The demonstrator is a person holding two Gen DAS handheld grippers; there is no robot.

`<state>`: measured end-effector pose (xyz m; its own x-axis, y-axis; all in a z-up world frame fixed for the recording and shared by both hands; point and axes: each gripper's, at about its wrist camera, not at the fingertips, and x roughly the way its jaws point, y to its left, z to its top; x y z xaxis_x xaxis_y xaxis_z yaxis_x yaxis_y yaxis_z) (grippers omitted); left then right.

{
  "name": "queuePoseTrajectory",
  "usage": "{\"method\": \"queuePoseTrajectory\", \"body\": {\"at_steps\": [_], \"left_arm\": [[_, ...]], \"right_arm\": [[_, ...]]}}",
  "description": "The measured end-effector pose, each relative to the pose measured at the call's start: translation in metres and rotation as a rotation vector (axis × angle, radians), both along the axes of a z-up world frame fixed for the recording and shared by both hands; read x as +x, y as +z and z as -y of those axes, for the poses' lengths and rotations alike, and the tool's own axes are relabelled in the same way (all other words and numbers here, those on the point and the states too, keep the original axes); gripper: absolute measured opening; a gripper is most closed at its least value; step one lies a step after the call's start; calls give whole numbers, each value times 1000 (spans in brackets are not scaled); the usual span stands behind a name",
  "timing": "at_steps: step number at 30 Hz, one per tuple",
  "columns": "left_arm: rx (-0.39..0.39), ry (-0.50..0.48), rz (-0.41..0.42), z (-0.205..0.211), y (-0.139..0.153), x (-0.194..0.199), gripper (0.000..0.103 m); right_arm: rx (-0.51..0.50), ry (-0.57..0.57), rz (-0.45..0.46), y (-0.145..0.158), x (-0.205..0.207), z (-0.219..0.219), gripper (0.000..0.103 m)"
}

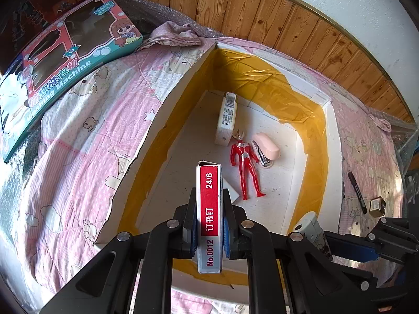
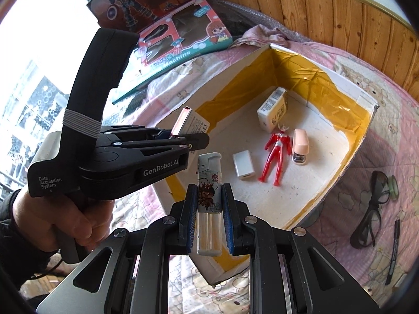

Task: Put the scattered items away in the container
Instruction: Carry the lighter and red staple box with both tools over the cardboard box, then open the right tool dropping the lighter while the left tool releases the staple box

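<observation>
Over the container (image 1: pixel 332 141) hangs the staple box (image 1: pixel 209 217), clamped upright in the left gripper (image 1: pixel 209 231), long axis along the fingers and pointing at bare floor near the red figure (image 1: pixel 246 164). Right gripper (image 2: pixel 209 218) pinches a lighter (image 2: pixel 209 204) above the near corner, I think. Glasses (image 2: pixel 371 209) and marker (image 2: pixel 392 251) sit on the bed.

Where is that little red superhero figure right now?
The red figure lies flat on the floor of the white box. In the right wrist view, the pink stapler is on its right and a small white charger block on its left.
</observation>
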<state>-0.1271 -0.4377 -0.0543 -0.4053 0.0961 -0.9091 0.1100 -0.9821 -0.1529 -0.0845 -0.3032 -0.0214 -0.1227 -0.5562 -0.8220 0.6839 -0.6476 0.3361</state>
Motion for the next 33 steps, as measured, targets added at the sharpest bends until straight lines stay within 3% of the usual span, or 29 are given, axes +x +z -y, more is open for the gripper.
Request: {"method": "queuePoseTrajectory", "body": {"at_steps": [18, 33], "left_arm": [[-52, -31, 117, -1, -42, -12, 15], [-47, 7, 187, 15, -65, -21, 15]], "right_arm": [[62, 62, -4, -29, -2, 12, 19], [69, 40, 108, -53, -10, 19, 19]]}}
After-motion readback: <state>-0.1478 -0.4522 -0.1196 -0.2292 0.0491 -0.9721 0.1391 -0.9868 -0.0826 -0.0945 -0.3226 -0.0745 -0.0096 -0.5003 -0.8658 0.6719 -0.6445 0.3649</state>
